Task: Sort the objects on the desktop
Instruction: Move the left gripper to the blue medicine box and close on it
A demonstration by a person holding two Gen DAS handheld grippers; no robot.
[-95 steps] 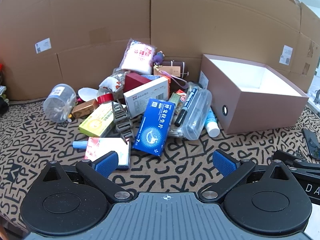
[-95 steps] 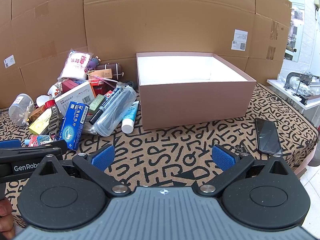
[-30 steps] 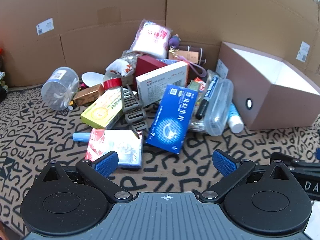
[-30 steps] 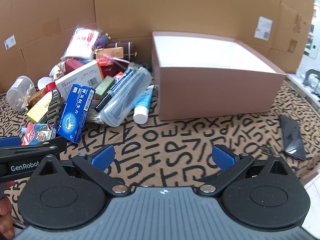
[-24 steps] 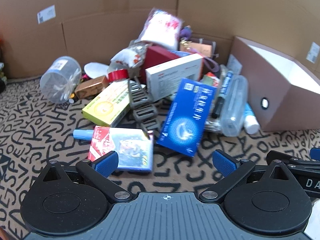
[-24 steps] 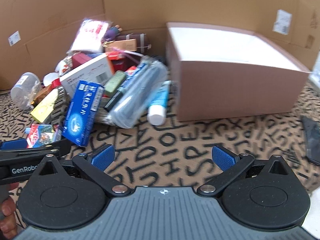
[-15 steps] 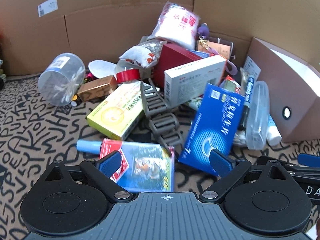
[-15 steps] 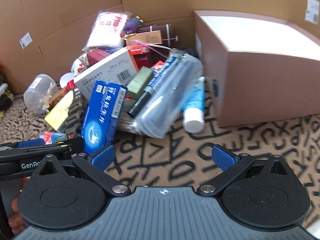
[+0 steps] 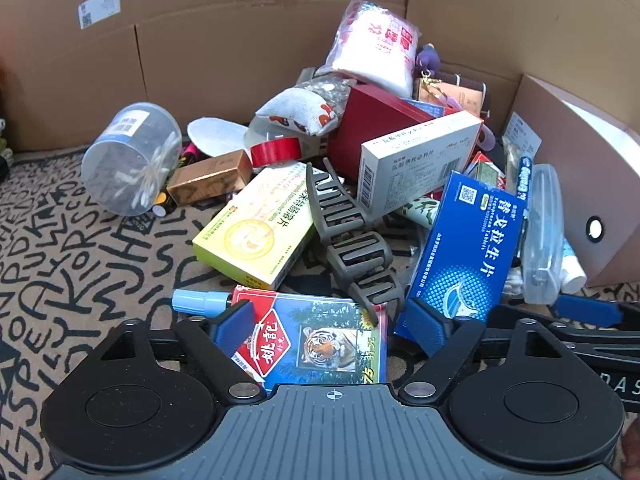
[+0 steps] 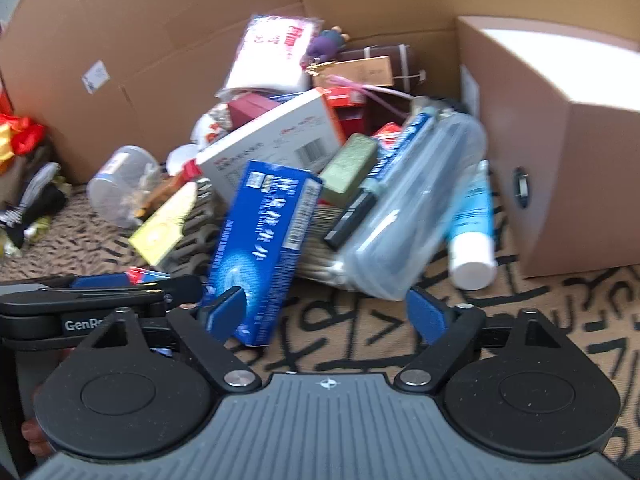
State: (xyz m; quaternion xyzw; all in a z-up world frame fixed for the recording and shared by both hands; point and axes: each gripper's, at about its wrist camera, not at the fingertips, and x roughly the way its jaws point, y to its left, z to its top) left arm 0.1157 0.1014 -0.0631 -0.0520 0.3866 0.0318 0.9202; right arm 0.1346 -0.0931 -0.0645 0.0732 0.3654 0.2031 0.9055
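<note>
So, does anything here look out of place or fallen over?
Yes. The clear jar of cotton swabs lies on its side on the patterned cloth, left of the pile. The grey hair claw sprawls over the yellow box. The brown box holds nothing visible.

Tiger-print box [image 9: 316, 338] flat on patterned cloth, blue medicine box [image 9: 468, 248] tilted beside it
</note>
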